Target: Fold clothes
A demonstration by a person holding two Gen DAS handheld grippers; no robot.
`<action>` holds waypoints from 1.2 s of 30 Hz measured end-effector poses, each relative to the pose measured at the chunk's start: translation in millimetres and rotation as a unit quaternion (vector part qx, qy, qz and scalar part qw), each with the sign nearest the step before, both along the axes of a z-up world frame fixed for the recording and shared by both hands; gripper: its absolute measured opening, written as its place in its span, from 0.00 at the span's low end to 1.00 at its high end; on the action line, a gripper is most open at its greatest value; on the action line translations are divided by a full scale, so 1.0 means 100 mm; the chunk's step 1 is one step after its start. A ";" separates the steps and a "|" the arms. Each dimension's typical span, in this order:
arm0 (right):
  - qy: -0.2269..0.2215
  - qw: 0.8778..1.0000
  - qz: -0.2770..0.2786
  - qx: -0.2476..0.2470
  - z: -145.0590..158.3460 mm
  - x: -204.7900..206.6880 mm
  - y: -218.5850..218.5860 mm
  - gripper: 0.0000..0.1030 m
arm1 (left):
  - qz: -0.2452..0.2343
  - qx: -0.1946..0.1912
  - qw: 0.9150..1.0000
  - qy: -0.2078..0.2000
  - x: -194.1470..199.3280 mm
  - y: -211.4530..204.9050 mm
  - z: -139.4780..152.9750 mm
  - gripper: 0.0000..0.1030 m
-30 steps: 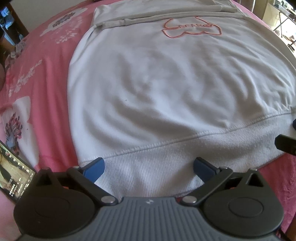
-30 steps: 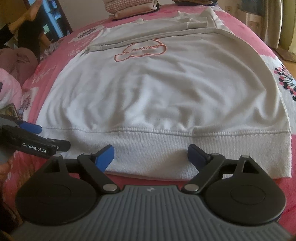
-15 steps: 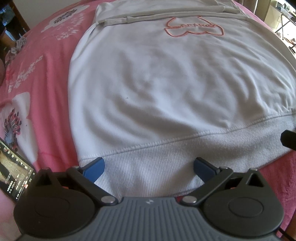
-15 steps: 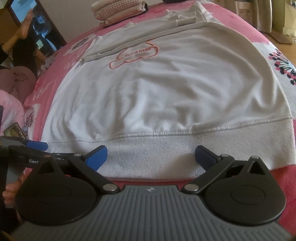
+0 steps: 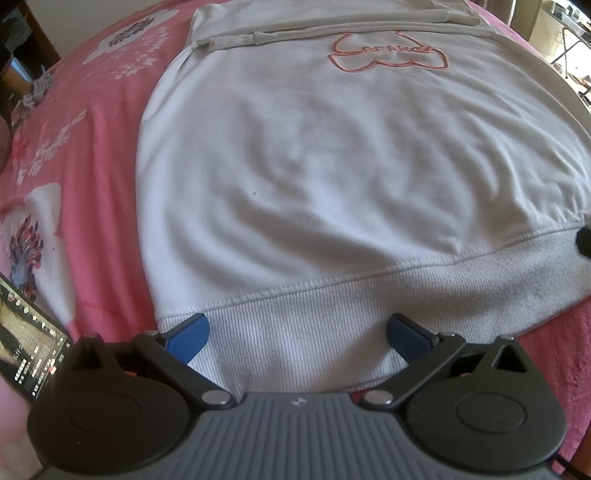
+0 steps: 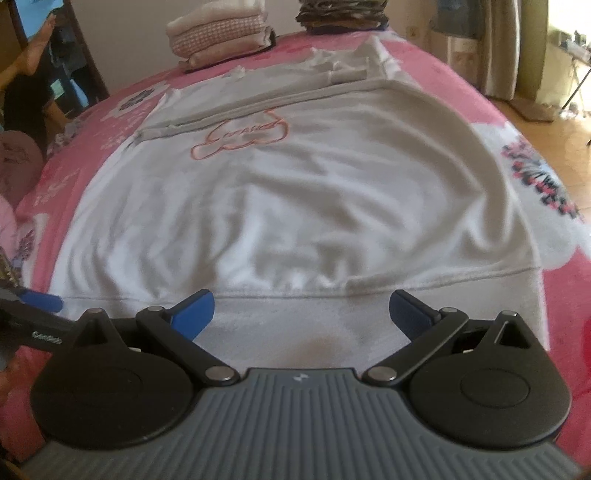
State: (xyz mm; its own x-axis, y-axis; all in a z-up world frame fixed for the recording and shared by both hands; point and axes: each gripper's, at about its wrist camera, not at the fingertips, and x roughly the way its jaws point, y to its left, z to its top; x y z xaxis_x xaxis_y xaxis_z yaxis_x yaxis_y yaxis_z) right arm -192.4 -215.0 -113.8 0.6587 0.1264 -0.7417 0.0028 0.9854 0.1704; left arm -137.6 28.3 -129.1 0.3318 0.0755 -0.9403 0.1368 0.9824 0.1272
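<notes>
A white sweatshirt (image 5: 332, 166) with an orange outline print (image 5: 388, 55) lies flat on the pink bed, its sleeves folded across the top. Its ribbed hem (image 5: 295, 332) faces me. My left gripper (image 5: 297, 332) is open, fingers straddling the hem near its left corner. My right gripper (image 6: 301, 314) is open too, over the hem (image 6: 332, 317) further right, with cloth between its blue pads. The left gripper's blue finger (image 6: 40, 302) shows at the left edge of the right wrist view. A dark tip of the right gripper (image 5: 583, 240) pokes in on the right of the left wrist view.
The pink floral bedspread (image 5: 74, 147) surrounds the sweatshirt. A lit phone (image 5: 29, 343) lies at the near left. Stacks of folded clothes (image 6: 221, 33) sit at the bed's far end. A person's leg and foot (image 6: 33, 55) show at far left. Bare floor (image 6: 554, 122) lies on the right.
Both grippers have slid forward over the hem, the right one further and tilted up, so the far end of the bed now shows. Both stay open.
</notes>
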 end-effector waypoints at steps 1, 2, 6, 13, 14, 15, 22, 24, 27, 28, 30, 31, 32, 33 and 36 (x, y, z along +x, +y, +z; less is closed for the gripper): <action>-0.005 1.000 -0.005 -0.009 0.01 0.00 -0.01 0.99 | 0.000 0.000 1.000 0.001 0.01 0.01 0.00 1.00; -0.010 1.000 -0.010 -0.017 0.02 0.00 -0.03 0.99 | 0.000 0.000 1.000 0.001 0.02 0.02 0.00 1.00; -0.030 0.998 -0.032 -0.045 0.07 -0.01 -0.12 0.99 | 0.000 0.002 1.000 0.001 0.03 0.01 0.01 1.00; -0.069 0.995 -0.024 -0.070 0.11 -0.05 -0.08 0.99 | 0.003 0.000 1.000 0.002 0.02 0.00 -0.01 1.00; -0.074 0.995 -0.016 -0.073 0.12 -0.06 -0.05 0.99 | 0.004 -0.001 1.000 0.002 0.02 0.01 -0.01 1.00; -0.078 0.994 -0.008 -0.075 0.13 -0.07 -0.03 0.99 | 0.004 -0.003 1.000 0.002 0.03 0.01 0.01 1.00; -0.081 0.993 0.052 -0.062 0.22 -0.11 0.13 0.99 | -0.008 -0.012 1.000 0.007 0.02 0.03 0.07 1.00; -0.074 0.994 0.063 -0.057 0.24 -0.10 0.16 0.99 | -0.016 -0.017 1.000 0.006 0.01 0.05 0.10 1.00; -0.060 0.994 0.067 -0.055 0.24 -0.09 0.16 0.99 | -0.028 -0.027 0.999 0.005 -0.02 0.08 0.15 0.99; -0.055 0.995 0.068 -0.054 0.24 -0.08 0.16 0.99 | -0.030 -0.035 0.999 0.005 -0.03 0.11 0.17 0.99; -0.049 0.996 0.068 -0.043 0.25 -0.08 0.15 0.99 | -0.027 -0.051 0.998 -0.002 -0.04 0.22 0.24 0.99; -0.048 0.996 0.068 -0.031 0.25 -0.08 0.13 0.99 | -0.022 -0.057 0.998 -0.007 -0.05 0.28 0.28 0.99; -0.047 0.996 0.068 -0.020 0.26 -0.08 0.12 0.99 | -0.015 -0.060 0.998 -0.012 -0.07 0.34 0.30 0.99; -0.047 0.996 0.069 -0.014 0.26 -0.09 0.12 0.99 | -0.009 -0.061 0.998 -0.018 -0.06 0.38 0.32 0.99; -0.049 0.996 0.077 -0.004 0.28 -0.10 0.13 0.99 | 0.007 -0.062 0.998 -0.033 -0.02 0.47 0.35 0.99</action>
